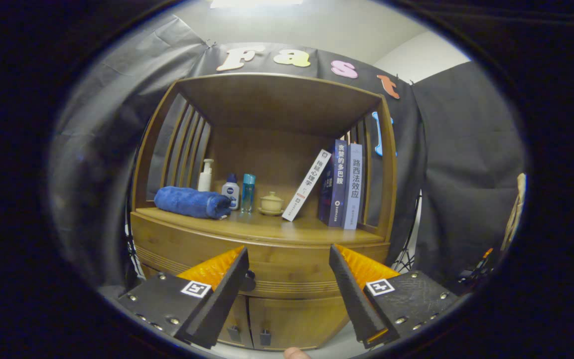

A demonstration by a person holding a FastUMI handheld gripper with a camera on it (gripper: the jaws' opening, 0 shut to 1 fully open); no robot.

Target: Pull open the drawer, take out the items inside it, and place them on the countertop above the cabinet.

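Fingers (227, 279) spread wide, holding nothing, gripper (289, 257) facing cabinet (267, 314). Drawer (287, 269) closed, just beyond fingers; dark knob (248, 280) beside left finger. Countertop (277, 228) farther back: blue towel (192, 202) left, books (339, 183) right.

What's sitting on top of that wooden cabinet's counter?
On the countertop: rolled blue towel, three bottles, lidded cup, books. Drawer closed, contents hidden. Claw open.
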